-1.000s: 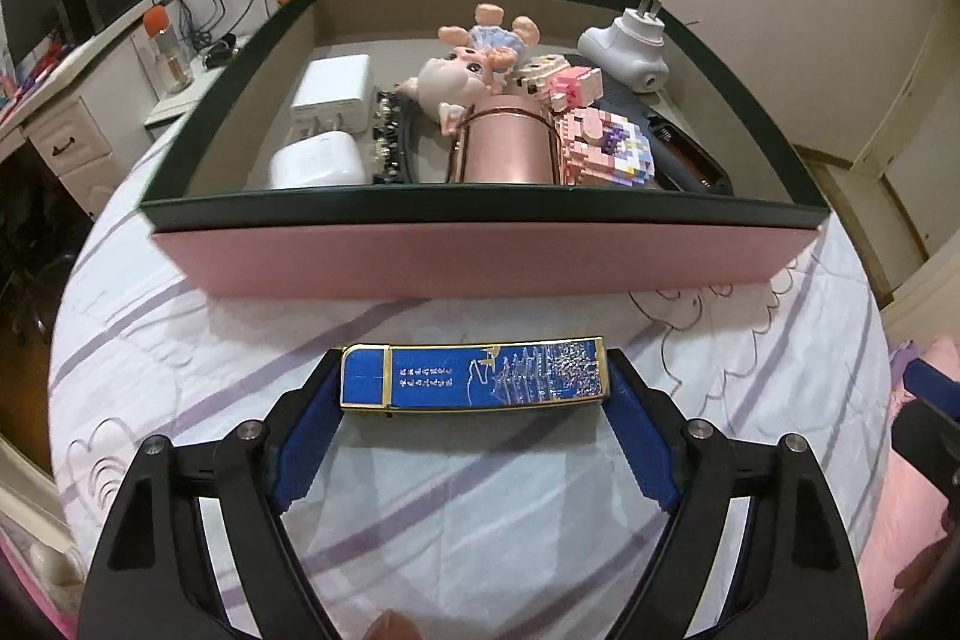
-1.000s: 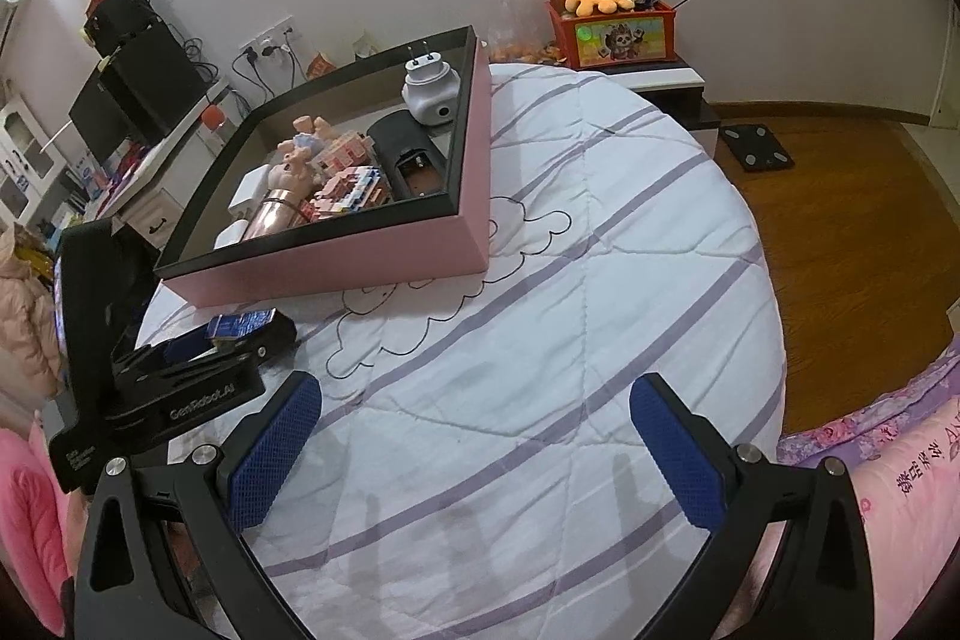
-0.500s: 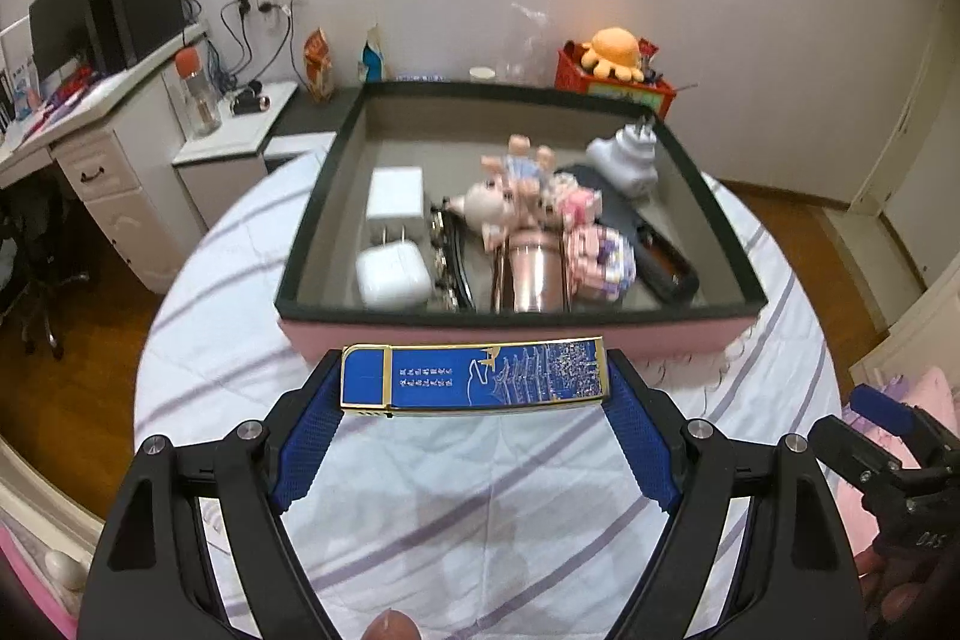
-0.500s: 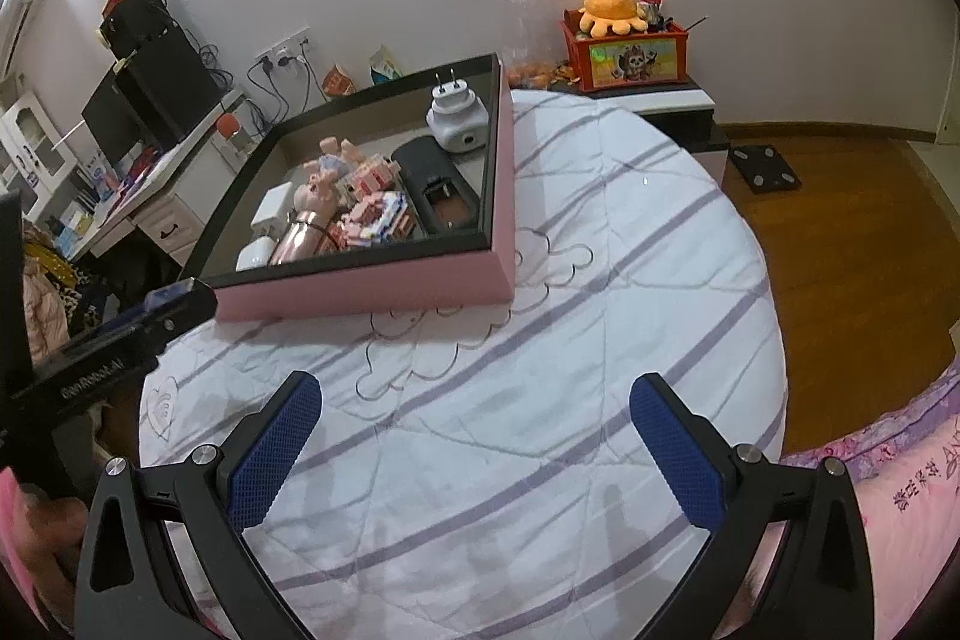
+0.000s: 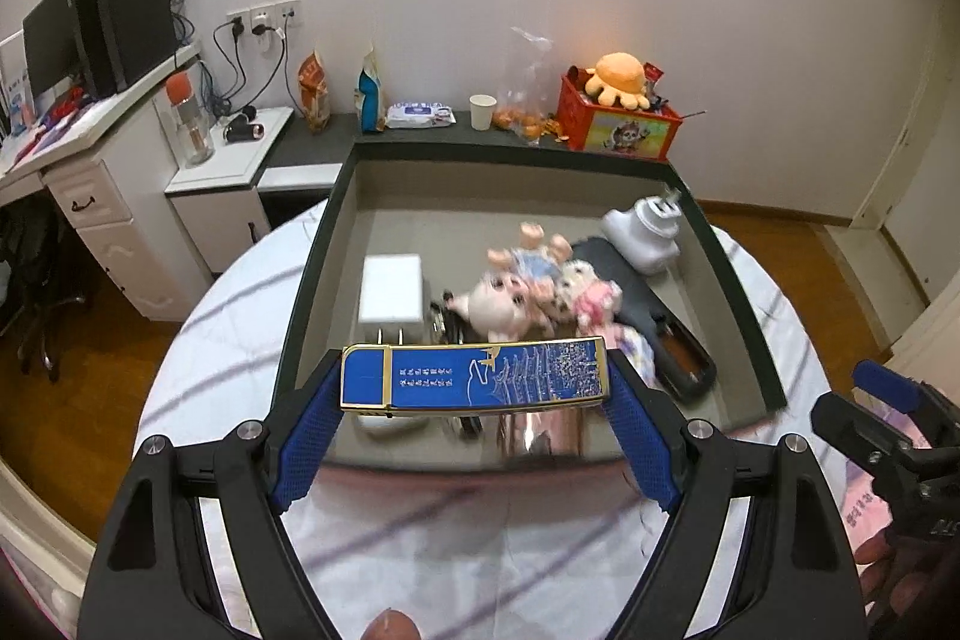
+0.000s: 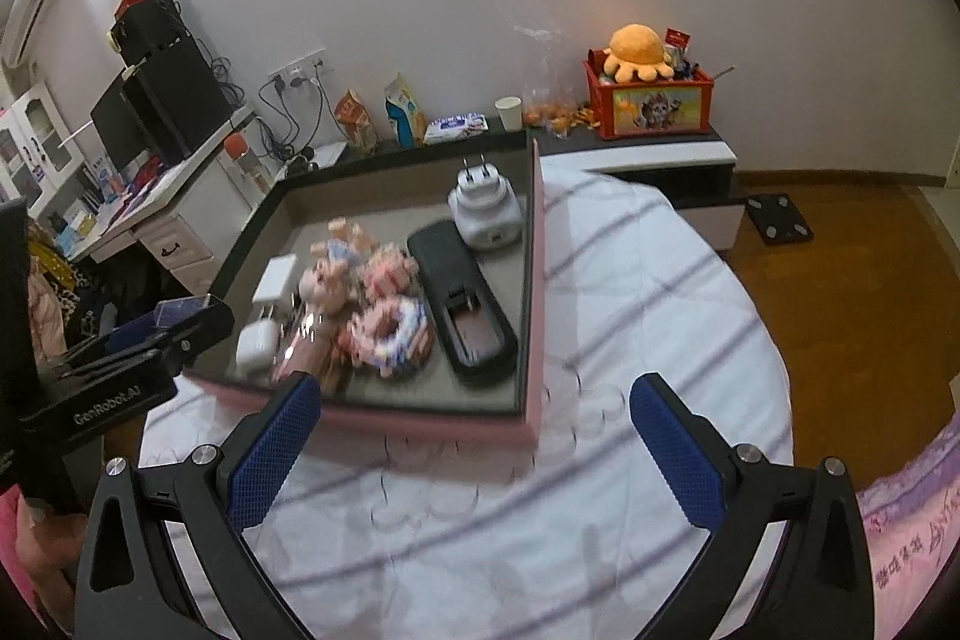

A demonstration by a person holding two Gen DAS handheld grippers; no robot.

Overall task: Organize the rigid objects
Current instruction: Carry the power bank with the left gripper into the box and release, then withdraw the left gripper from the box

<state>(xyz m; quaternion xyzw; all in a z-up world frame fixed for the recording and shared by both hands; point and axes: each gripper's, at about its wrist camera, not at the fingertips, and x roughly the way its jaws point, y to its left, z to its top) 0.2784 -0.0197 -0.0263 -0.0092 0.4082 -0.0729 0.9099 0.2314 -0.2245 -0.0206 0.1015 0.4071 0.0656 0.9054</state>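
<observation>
Jaws of left gripper [image 5: 474,400] clamp flat blue gold-trimmed rectangular box [image 5: 474,375] above pink-sided tray [image 5: 744,298]; right gripper [image 6: 474,454] wide open, empty.

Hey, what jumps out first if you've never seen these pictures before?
A flat blue box with gold trim, clamped end to end in the left gripper, hangs above the wide pink-sided tray. The tray, crowded with toys and chargers, sits on a striped white bedspread.

Left gripper [image 5: 474,388] jaws clamp a blue box [image 5: 474,377] (gold-edged) above the tray [image 5: 744,316].
</observation>
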